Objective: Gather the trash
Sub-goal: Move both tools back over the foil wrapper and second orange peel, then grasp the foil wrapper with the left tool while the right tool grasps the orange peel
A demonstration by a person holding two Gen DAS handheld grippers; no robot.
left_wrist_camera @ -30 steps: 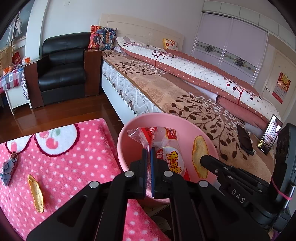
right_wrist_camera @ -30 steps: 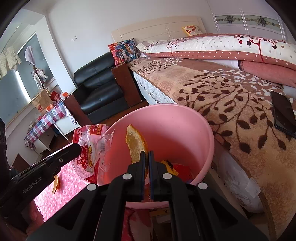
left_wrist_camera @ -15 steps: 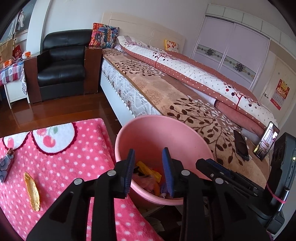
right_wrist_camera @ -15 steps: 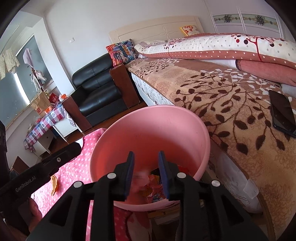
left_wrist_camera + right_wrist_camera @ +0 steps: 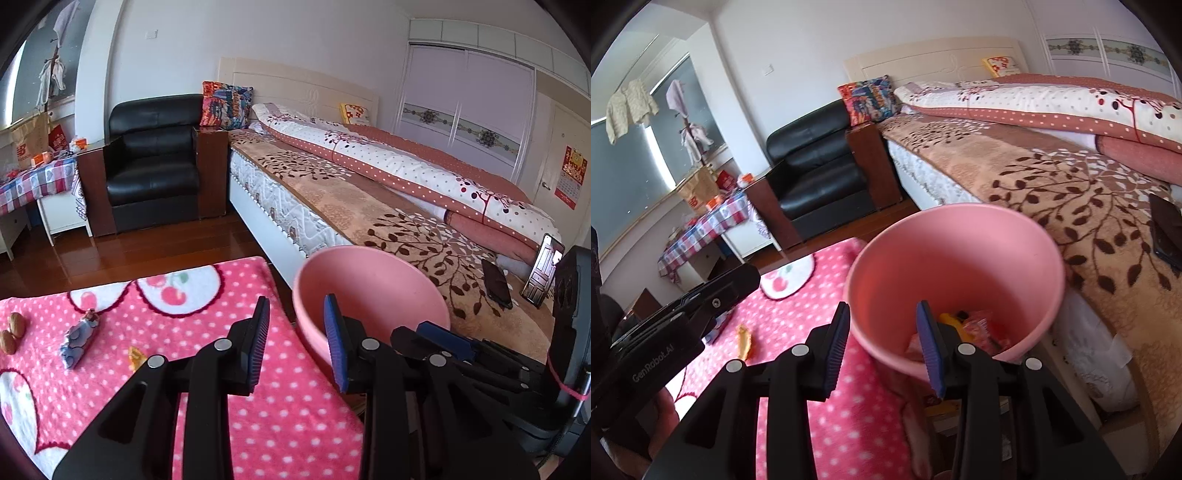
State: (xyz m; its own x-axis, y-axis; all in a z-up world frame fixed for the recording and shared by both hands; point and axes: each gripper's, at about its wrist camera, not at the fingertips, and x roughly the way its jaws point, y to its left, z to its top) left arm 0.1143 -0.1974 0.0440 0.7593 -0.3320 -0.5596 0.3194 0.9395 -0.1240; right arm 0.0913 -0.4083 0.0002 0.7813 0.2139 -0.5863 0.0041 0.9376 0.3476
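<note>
A pink bucket (image 5: 373,291) (image 5: 956,258) stands between the pink dotted blanket (image 5: 184,332) (image 5: 827,424) and the bed. Wrappers and a yellow scrap (image 5: 975,328) lie at its bottom. My left gripper (image 5: 297,343) is open and empty, over the blanket's right edge next to the bucket. My right gripper (image 5: 882,347) is open and empty, straddling the bucket's near rim. An orange peel (image 5: 136,356) (image 5: 744,339) lies on the blanket. A small blue-white wrapped item (image 5: 79,339) and two walnuts (image 5: 13,332) lie further left.
The bed (image 5: 369,206) with a brown leaf cover runs along the right; two phones (image 5: 496,284) rest on it. A black armchair (image 5: 151,166) and a checked side table (image 5: 33,181) stand at the back on the wooden floor (image 5: 129,254).
Both grippers opened and dropped the snack bag and the peel into the bucket. Both have since drawn back and left, with jaws wider.
</note>
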